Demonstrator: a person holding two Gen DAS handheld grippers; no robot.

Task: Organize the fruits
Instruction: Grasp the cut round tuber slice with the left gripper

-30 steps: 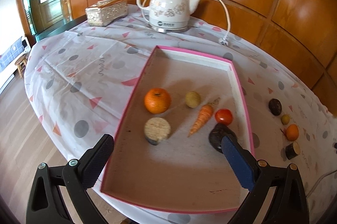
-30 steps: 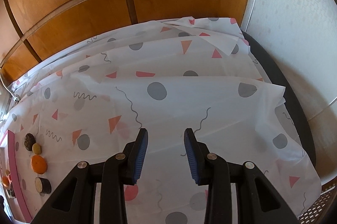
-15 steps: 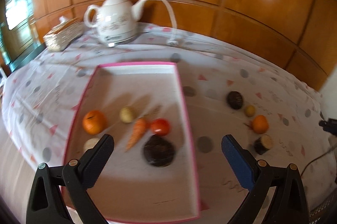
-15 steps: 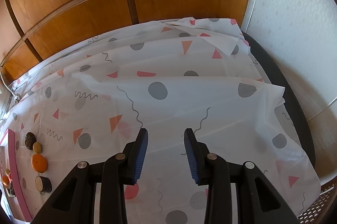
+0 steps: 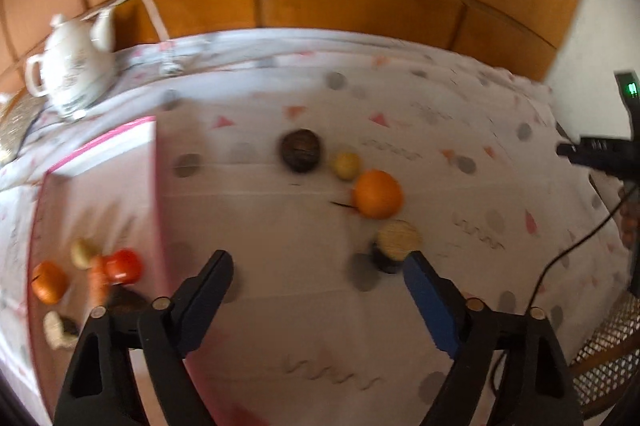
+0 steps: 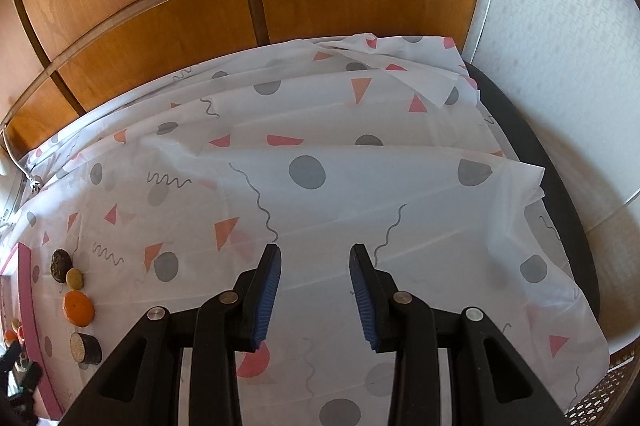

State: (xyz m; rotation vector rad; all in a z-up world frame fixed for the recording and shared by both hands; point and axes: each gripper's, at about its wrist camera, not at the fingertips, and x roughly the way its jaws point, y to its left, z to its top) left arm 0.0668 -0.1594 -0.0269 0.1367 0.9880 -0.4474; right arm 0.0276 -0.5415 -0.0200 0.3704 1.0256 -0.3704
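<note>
In the left wrist view, several fruits lie on the tablecloth to the right of the pink-edged tray [image 5: 158,185]: a dark round fruit [image 5: 301,149], a small yellow fruit [image 5: 346,165], an orange [image 5: 378,193] and a dark-skinned cut piece [image 5: 394,246]. My left gripper [image 5: 318,280] is open and empty, just short of the cut piece. The tray holds an orange [image 5: 49,281], a tomato [image 5: 125,265], a carrot and other pieces. My right gripper [image 6: 315,268] is open and empty over bare cloth; the same fruits [image 6: 79,307] lie far to its left.
A white teapot [image 5: 72,73] with a cord stands at the back left. Wood panelling runs behind the table. The table's edge and a wicker surface [image 5: 608,354] lie at the right. The right gripper's body [image 5: 600,153] shows at the right edge.
My left gripper has swung to the right, from over the tray to the loose fruits on the cloth, and the view is blurred. The right gripper has stayed still.
</note>
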